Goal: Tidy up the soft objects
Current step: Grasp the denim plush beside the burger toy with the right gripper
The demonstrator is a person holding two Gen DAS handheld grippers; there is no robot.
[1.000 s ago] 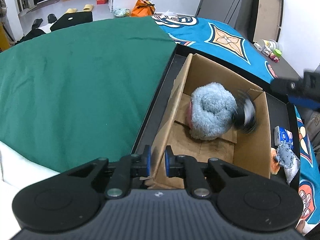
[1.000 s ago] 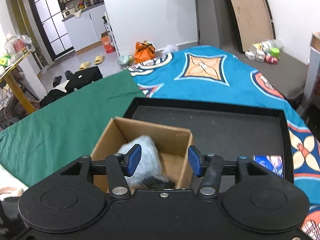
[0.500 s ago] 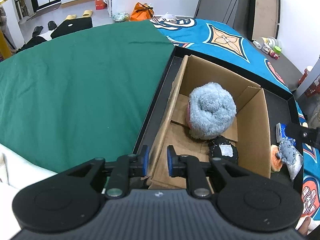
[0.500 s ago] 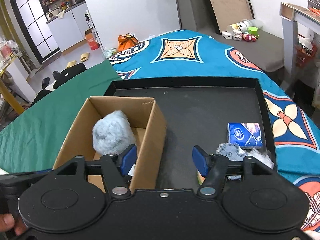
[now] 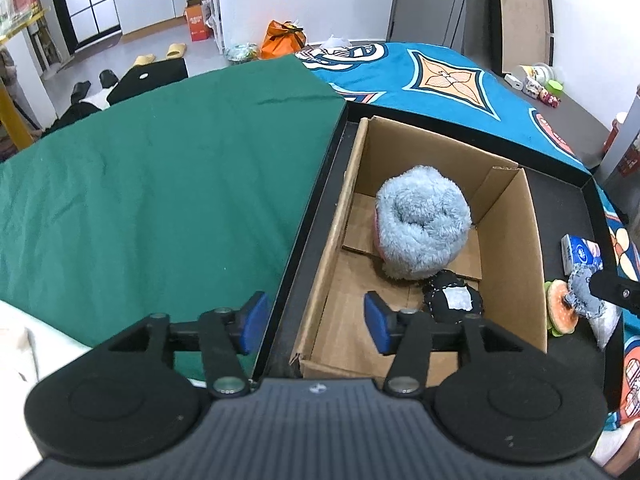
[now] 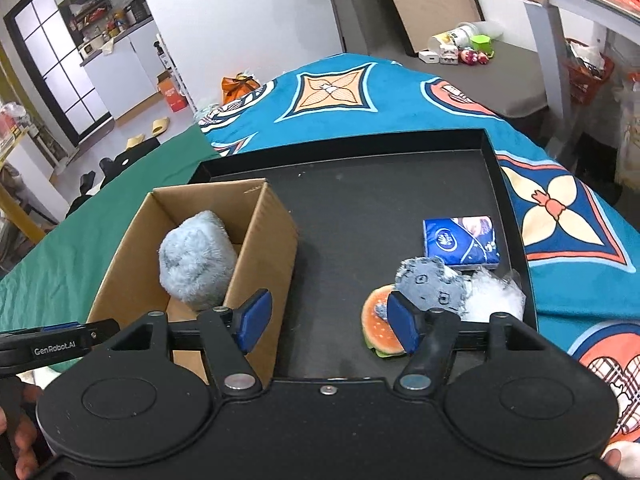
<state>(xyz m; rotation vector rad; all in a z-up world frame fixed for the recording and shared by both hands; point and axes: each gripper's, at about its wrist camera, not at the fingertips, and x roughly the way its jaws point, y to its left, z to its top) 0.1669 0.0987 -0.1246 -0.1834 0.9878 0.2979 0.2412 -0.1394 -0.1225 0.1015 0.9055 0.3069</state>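
Observation:
An open cardboard box point(image 5: 512, 240) point(image 6: 264, 236) stands in a black tray point(image 6: 360, 208). In it lie a fluffy blue-grey plush point(image 5: 422, 222) point(image 6: 196, 264) and a small black soft item point(image 5: 452, 298). My left gripper point(image 5: 312, 322) is open, straddling the box's near left wall. My right gripper point(image 6: 330, 320) is open over the tray. Just past its right finger lie a burger toy point(image 6: 378, 326) point(image 5: 560, 312), a grey denim piece point(image 6: 430, 282) and a white fluffy bag point(image 6: 494, 294). A blue tissue pack point(image 6: 460, 240) lies beyond.
The tray sits between a green cloth point(image 5: 160, 184) on the left and a blue patterned cloth point(image 6: 380, 92) behind and right. A grey surface with small toys and cups point(image 6: 460, 46) is at the far right. A desk leg point(image 6: 552, 64) stands there.
The black soft item dropped from my right gripper into the box. My right gripper moved right to the burger and denim pile. My left gripper let go of the box wall and opened.

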